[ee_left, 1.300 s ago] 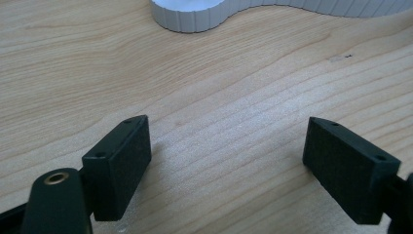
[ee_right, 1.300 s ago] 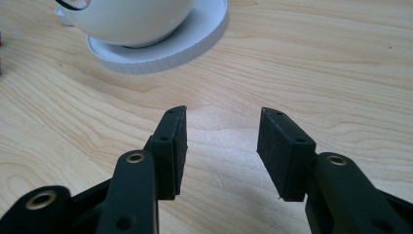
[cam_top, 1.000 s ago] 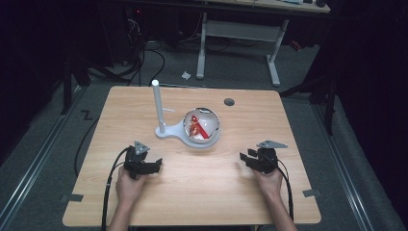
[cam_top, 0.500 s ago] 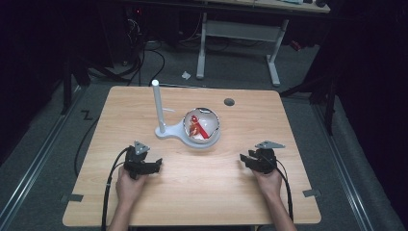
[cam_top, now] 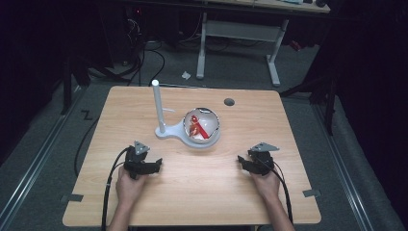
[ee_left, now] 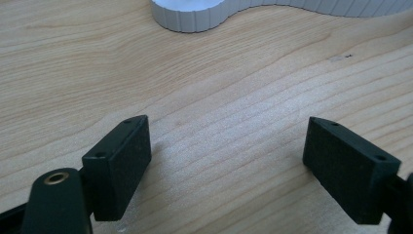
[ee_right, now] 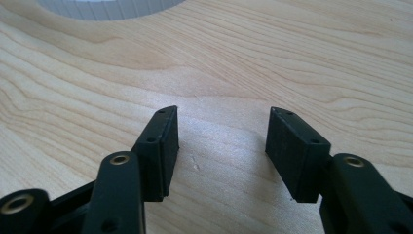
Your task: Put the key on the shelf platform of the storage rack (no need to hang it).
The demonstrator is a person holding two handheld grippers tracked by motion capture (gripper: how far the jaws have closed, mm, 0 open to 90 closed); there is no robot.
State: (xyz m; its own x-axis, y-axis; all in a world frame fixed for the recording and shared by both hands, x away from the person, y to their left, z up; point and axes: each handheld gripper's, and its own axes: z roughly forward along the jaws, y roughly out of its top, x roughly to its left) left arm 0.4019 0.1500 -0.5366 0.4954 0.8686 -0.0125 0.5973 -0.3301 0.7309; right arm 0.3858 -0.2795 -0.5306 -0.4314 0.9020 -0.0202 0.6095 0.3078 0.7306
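Observation:
A white stand (cam_top: 171, 132) with an upright post (cam_top: 157, 103) sits at the middle of the wooden table (cam_top: 192, 192). Its round bowl (cam_top: 202, 126) holds a red and yellow object (cam_top: 196, 126). My left gripper (cam_top: 153, 165) rests low on the table at the near left, open, with nothing between its jaws (ee_left: 229, 161). The stand's ribbed white base (ee_left: 195, 14) lies ahead of it. My right gripper (cam_top: 241, 161) rests at the near right, open and empty (ee_right: 221, 141), pointing toward the stand's white edge (ee_right: 107, 7).
A dark round grommet (cam_top: 229, 102) is set in the table near the far edge. Black cables trail from both grippers off the near edge. A white-legged desk (cam_top: 240, 33) stands beyond the table on the dark floor.

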